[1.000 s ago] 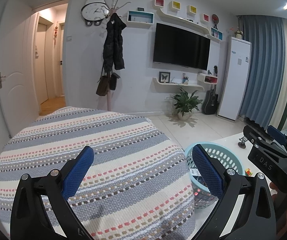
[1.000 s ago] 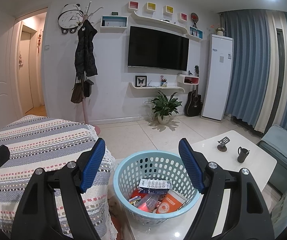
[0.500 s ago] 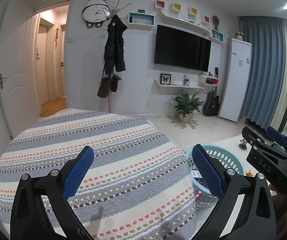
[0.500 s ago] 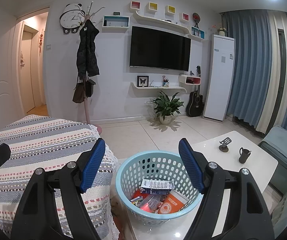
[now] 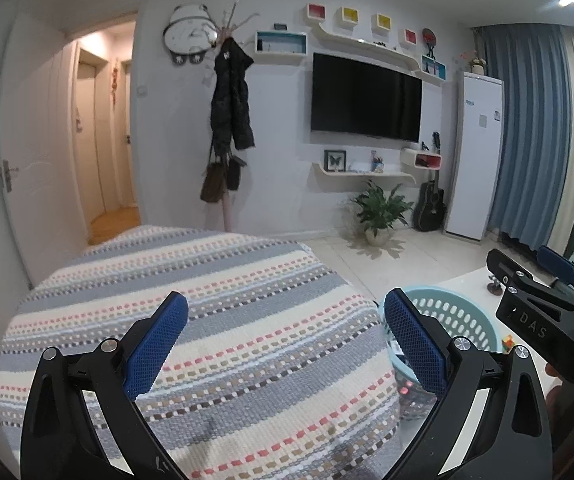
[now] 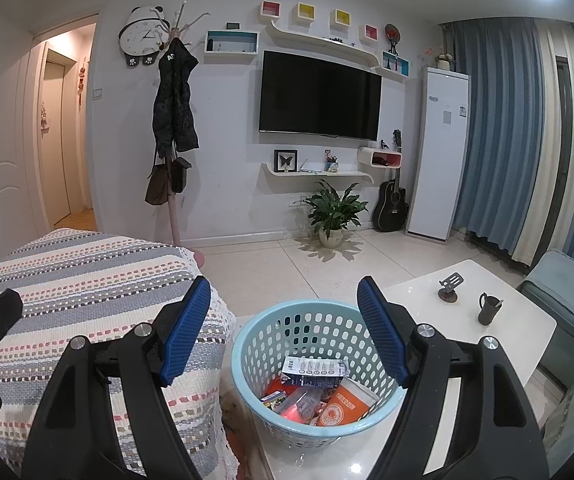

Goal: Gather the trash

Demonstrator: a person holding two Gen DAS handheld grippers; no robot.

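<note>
Both grippers, left gripper [image 5: 285,338] and right gripper [image 6: 283,330], gape wide and empty. Trash [image 6: 313,394] sits in the basket [image 6: 247,344] on the table [image 6: 527,320]; a careless swing could tip it over the edge.

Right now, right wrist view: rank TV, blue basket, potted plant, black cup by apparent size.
1. Blue basket, nearest the camera, so it is inflated
2. TV, close to the basket; order unsure
3. Potted plant
4. Black cup
</note>
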